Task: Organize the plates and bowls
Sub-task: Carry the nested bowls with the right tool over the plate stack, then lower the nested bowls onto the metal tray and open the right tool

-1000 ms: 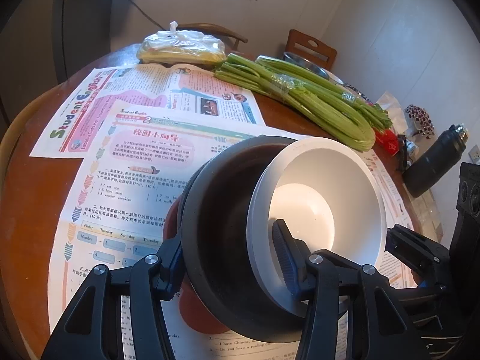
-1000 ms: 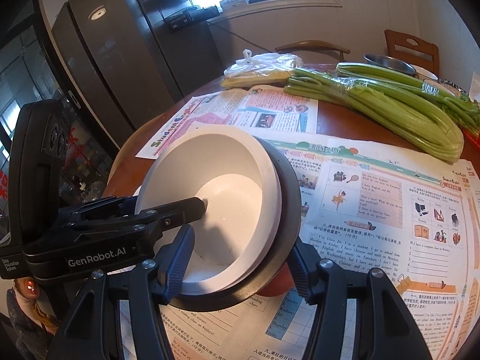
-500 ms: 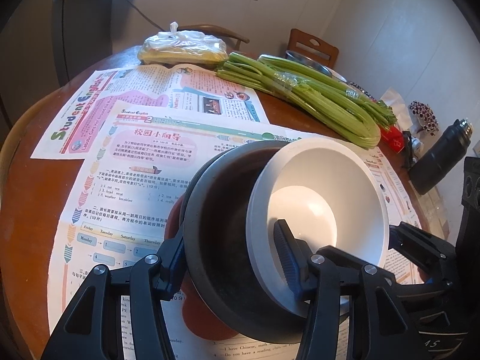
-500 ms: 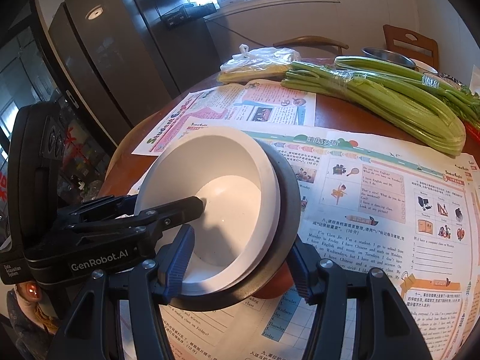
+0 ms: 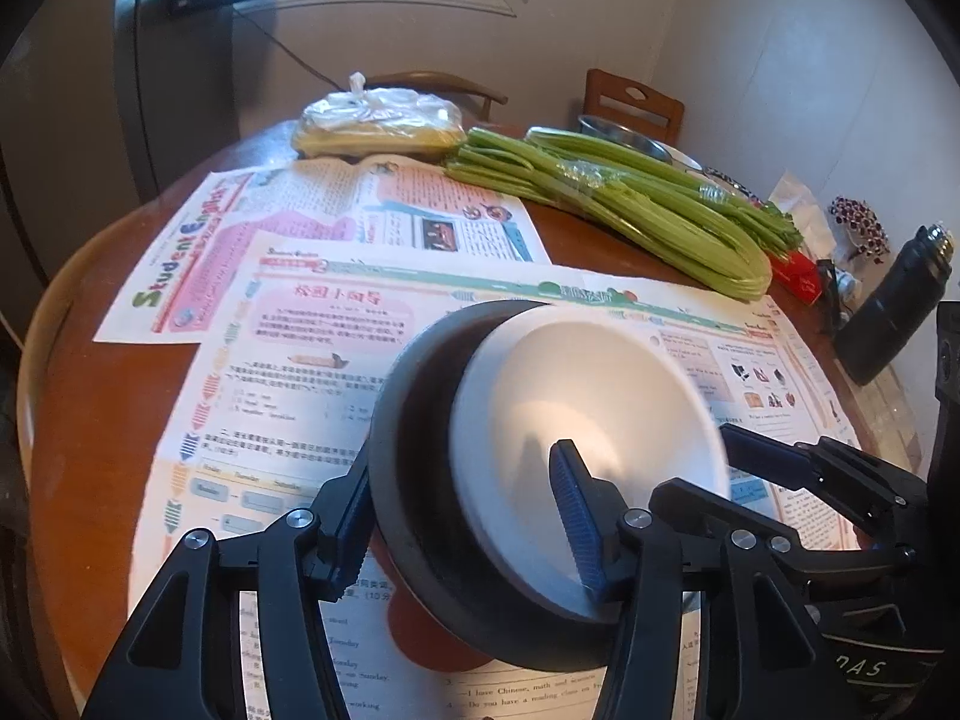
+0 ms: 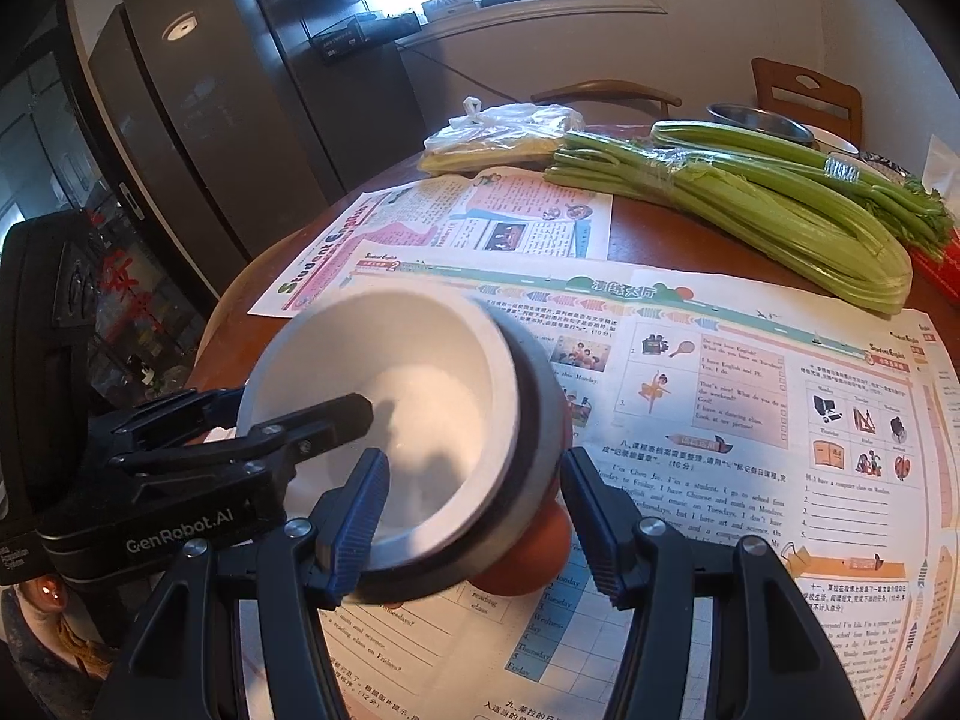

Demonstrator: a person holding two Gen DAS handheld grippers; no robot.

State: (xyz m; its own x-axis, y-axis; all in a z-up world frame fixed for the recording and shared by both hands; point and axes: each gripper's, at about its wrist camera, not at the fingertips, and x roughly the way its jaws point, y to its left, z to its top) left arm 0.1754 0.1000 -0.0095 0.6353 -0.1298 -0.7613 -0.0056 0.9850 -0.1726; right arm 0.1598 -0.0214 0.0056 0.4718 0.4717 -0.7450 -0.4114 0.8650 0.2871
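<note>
Tilting on edge above newspaper-covered counter (image 5: 90, 420): smooth round white bowl (image 5: 600, 420) nested in glossy black bowl (image 5: 408, 480), orange bowl (image 6: 528, 564) under, mouths facing sideways. Left gripper (image 5: 462, 516) fingers straddling stack rims, ribbed pad inside white bowl, jaws opening. Right gripper (image 6: 474, 516) fingers gripping opposite rims, part-open. Celery (image 6: 780, 210) lying well apart.

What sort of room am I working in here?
Most likely a home dining area or kitchen: a round wooden table covered in newspapers, celery lying on it, chairs around it and a dark fridge nearby.
</note>
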